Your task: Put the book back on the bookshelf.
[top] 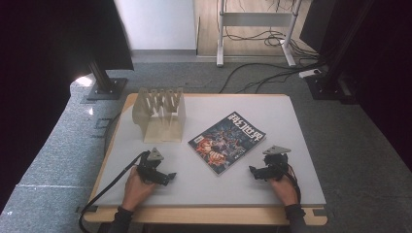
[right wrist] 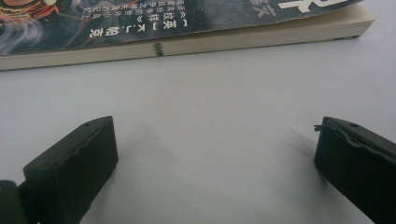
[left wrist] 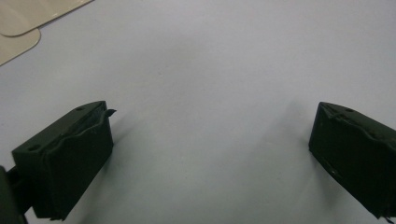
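A magazine [top: 227,141] lies flat mid-counter [top: 204,189], with a beige slotted rack [top: 160,114] just beyond its left. The left gripper [top: 169,177] and right gripper [top: 252,171] rest on the counter either side, each with its 2 jaws spread wide around nothing.

Even overhead light keeps the desk [top: 291,145] bright; the high view's corners fall dark, and both gripper views look soft.
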